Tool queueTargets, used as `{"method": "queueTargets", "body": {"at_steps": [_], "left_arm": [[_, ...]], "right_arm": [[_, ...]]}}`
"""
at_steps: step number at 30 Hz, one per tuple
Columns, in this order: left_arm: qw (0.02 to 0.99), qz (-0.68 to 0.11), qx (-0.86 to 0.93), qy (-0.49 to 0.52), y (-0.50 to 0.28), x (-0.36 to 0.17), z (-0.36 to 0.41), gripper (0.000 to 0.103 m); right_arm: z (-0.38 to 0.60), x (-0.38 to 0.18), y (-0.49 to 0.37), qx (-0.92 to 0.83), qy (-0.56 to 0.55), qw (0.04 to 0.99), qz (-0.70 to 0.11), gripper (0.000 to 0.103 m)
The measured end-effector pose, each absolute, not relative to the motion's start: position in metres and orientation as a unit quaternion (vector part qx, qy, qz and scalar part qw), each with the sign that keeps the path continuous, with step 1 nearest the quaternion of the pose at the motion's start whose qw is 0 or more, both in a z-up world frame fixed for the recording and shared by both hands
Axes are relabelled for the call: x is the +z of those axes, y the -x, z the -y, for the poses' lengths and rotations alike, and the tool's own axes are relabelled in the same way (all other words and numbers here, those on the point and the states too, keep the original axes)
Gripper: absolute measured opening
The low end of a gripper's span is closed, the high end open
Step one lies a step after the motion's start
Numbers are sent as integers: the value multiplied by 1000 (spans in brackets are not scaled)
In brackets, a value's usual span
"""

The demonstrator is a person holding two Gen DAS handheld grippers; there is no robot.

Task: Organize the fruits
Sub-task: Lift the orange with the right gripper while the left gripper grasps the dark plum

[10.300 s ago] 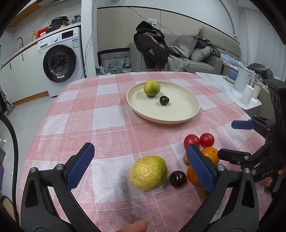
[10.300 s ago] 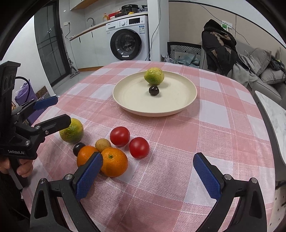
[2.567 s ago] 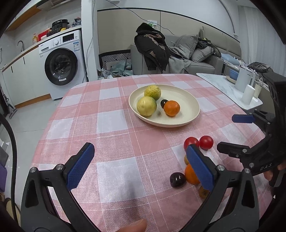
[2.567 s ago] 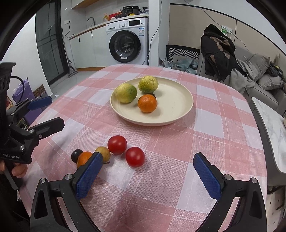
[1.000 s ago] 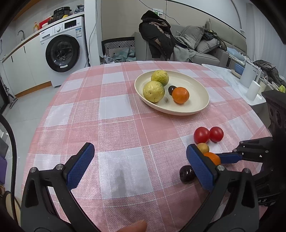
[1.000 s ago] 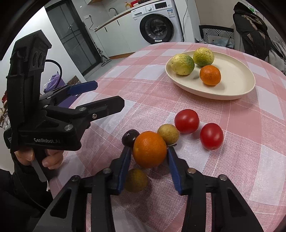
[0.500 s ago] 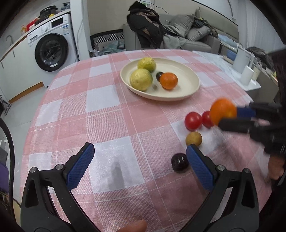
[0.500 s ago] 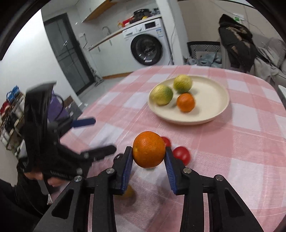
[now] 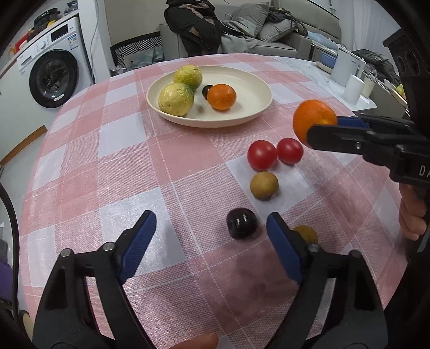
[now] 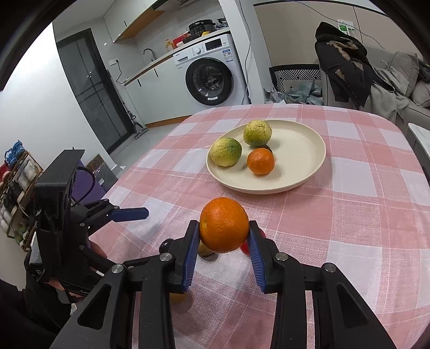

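My right gripper [image 10: 224,229] is shut on an orange [image 10: 224,225] and holds it above the checked tablecloth, short of the cream plate [image 10: 295,150]. The plate [image 9: 250,91] carries two yellow-green citrus fruits, a second orange [image 9: 221,96] and a small dark fruit. My left gripper [image 9: 209,222] hangs low over the cloth with its jaws closing. A dark plum [image 9: 242,223] lies between its fingers, near the right one, and the pads do not touch it. Two red tomatoes [image 9: 262,155], a tan round fruit [image 9: 264,185] and a small yellowish fruit [image 9: 305,233] lie loose nearby.
The round table's edge curves close on the near side and the left. A white side table [image 9: 349,91] with containers stands past the right edge. A washing machine [image 10: 209,80] and a sofa piled with clothes [image 9: 204,24] stand beyond the table.
My right gripper lifted the orange off the cloth from among the loose fruit. My left gripper's jaws narrowed, and it came closer to the dark plum, which now lies between its fingers.
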State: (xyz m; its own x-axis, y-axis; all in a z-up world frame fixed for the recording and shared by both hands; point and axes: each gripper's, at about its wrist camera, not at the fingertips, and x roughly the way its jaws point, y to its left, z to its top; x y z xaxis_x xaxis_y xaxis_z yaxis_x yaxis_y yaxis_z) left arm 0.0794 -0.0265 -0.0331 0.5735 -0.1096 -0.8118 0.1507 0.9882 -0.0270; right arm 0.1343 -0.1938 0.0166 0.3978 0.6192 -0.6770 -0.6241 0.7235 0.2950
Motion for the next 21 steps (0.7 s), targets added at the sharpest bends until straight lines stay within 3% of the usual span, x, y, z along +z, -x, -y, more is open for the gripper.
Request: {"method": "queueTargets", "body": {"at_steps": [2, 9, 15, 19, 21], "left_arm": [[885, -459, -82, -20, -80, -34, 28, 70], [879, -465, -106, -25, -78, -38, 34, 66], [874, -470, -120, -34, -77, -42, 39, 44], [874, -467, -131, -31, -74, -42, 40, 23], [876, -462, -136, -31, -73, -40, 40, 22]], "right_arm": [[194, 16, -134, 372, 3, 836, -404, 36], [195, 16, -136, 371, 2, 836, -404, 36], [194, 15, -135, 372, 4, 835, -406, 36], [194, 13, -136, 371, 4, 834, -408, 36], [195, 13, -136, 370, 3, 835, -408, 36]]}}
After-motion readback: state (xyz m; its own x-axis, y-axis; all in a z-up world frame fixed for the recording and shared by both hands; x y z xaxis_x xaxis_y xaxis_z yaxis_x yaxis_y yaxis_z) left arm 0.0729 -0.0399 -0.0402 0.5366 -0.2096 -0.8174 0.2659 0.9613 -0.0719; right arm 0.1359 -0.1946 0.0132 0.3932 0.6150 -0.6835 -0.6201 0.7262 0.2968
